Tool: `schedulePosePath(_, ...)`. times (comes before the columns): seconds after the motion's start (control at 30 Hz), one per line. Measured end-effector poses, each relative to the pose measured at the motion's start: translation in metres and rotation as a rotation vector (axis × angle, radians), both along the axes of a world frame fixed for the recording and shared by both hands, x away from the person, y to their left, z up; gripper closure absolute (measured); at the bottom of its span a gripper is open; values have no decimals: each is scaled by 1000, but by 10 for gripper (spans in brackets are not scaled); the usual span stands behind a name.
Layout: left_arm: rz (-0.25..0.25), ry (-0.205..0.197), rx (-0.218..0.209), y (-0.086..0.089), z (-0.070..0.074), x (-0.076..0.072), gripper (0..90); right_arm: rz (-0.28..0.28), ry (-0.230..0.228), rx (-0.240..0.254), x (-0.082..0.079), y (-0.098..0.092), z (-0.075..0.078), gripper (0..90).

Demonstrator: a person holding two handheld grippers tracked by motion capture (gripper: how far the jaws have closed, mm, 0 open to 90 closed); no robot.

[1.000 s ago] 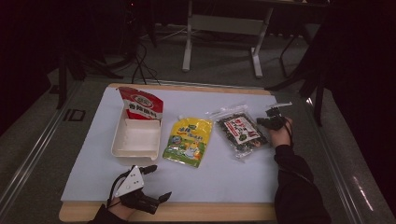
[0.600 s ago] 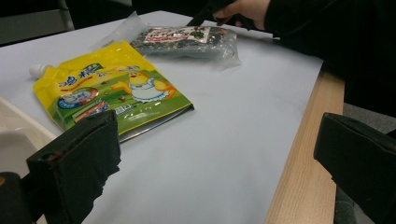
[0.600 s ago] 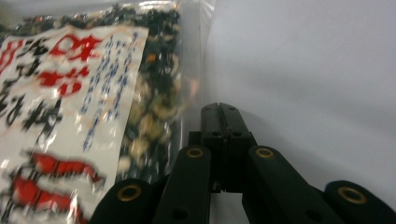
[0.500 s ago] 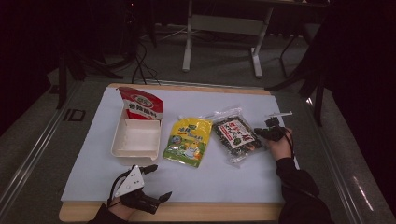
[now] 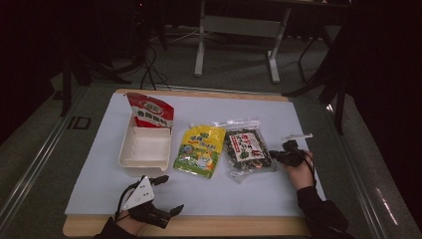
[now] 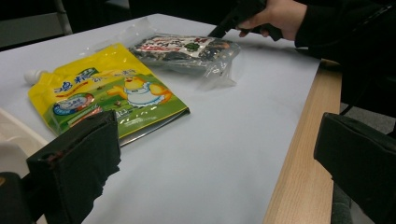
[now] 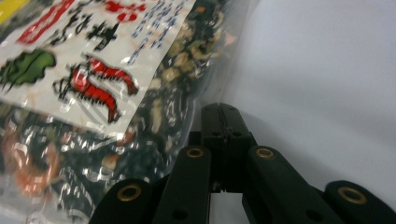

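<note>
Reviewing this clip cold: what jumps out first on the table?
The bright yellow pouch lies flat mid-table, between a white tray on its left and a clear bag of dark dried food on its right. The right gripper, jaws shut, sits at that bag's right edge. The left gripper rests open near the table's front edge.

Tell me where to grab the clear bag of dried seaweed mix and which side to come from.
Take the clear bag by its thin, flat right-hand edge, coming in low from the right, where the right tool sits shut against it. The bag lies flat on the white mat, its middle bulges with contents, and the yellow pouch crowds its left side, so probably only the rim fits between the jaws.
</note>
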State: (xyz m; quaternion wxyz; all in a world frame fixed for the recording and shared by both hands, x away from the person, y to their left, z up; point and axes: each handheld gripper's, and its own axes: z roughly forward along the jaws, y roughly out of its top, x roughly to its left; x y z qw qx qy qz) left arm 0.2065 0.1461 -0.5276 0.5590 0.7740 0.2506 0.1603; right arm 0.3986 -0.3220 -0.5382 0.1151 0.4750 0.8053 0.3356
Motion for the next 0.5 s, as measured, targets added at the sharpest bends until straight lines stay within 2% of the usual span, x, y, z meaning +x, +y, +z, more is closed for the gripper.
schedulePosePath(0.23, -6, 2, 4, -1, -1, 0, 16, 34, 12, 25, -13, 9, 3, 900)
schedulePosePath(0.33, -7, 3, 4, -1, -1, 0, 16, 58, -5, -11, -15, 15, 8, 900)
schedulePosePath(0.37, -8, 5, 2, -1, -1, 0, 16, 58, -15, -18, -15, 16, 10, 900)
schedulePosePath(0.5, -9, 7, 3, -1, -1, 0, 16, 46, -42, 6, -5, 17, 19, 900)
